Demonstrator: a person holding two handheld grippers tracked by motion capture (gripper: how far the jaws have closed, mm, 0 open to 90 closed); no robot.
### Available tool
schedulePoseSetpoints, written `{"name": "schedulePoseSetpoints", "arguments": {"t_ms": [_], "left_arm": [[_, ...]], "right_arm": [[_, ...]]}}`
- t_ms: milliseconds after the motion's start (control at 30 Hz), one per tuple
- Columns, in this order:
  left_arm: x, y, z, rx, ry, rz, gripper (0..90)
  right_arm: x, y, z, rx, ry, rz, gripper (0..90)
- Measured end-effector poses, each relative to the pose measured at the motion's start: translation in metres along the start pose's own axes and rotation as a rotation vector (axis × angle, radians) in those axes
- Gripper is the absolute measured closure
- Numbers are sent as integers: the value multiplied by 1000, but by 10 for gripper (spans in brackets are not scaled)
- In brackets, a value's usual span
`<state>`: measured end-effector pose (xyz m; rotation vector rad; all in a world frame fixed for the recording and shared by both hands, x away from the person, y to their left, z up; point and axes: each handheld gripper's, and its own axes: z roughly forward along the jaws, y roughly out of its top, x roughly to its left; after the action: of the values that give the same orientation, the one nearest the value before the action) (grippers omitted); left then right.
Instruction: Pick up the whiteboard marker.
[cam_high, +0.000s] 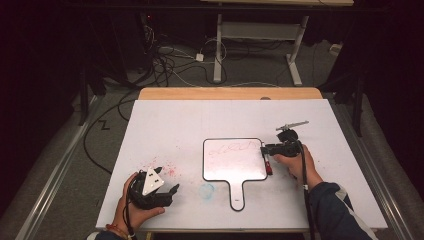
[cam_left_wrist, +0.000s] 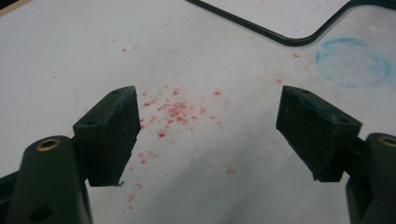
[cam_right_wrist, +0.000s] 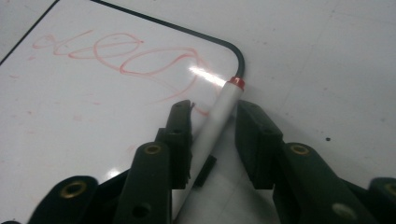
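Right gripper, wrist level, points toward 9 o'clock; its narrowed jaws flank the marker on the whiteboard's 3 o'clock edge, contact unclear. Left gripper rests at 7 o'clock, jaws wide, empty.

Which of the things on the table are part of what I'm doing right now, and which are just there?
In the job:
- marker, lying between the right gripper jaws
- whiteboard paddle with red scribble

Just there:
- left gripper, open over red specks
- blue smudge
- white table sheet
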<state>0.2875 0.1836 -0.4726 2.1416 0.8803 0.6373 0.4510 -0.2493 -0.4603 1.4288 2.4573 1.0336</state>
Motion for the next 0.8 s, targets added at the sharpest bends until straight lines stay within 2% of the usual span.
{"name": "schedulePoseSetpoints", "arguments": {"t_ms": [33, 100, 133, 367, 433, 500, 533, 600, 633, 667, 700, 733, 767, 800], "left_arm": [[0, 0, 0, 1, -2, 1, 207], [0, 1, 1, 7, -6, 0, 207], [0, 1, 2, 7, -7, 2, 207], [0, 2, 4, 10, -24, -13, 207], [1, 6, 4, -14, -44, -46, 209], [1, 9, 3, -27, -51, -54, 210], [1, 15, 4, -58, -75, -85, 210], [1, 20, 6, -73, -88, -98, 210], [-2, 31, 9, -98, -105, -113, 219], [-2, 31, 9, -98, -105, -113, 221], [-4, 38, 11, -113, -125, -121, 224], [-10, 52, 17, -148, -173, -144, 226], [-10, 52, 17, -148, -173, -144, 226], [-14, 59, 20, -161, -196, -150, 231]], "right_arm": [[0, 0, 0, 0, 0, 0, 700], [2, -1, 2, -1, 31, -10, 796], [4, -1, 1, -8, 14, -17, 809], [6, -1, -3, -27, 4, -48, 813], [11, 0, -13, -79, 21, -63, 813], [17, 1, -20, -122, 45, -70, 813], [21, 1, -23, -142, 57, -73, 813], [25, 2, -27, -163, 73, -74, 814], [33, 3, -33, -200, 94, -86, 814], [33, 3, -33, -200, 94, -86, 814], [43, 3, -37, -240, 114, -104, 814], [50, 4, -39, -251, 113, -119, 814], [56, 4, -39, -272, 127, -132, 814], [62, 4, -40, -286, 139, -140, 814]]}}
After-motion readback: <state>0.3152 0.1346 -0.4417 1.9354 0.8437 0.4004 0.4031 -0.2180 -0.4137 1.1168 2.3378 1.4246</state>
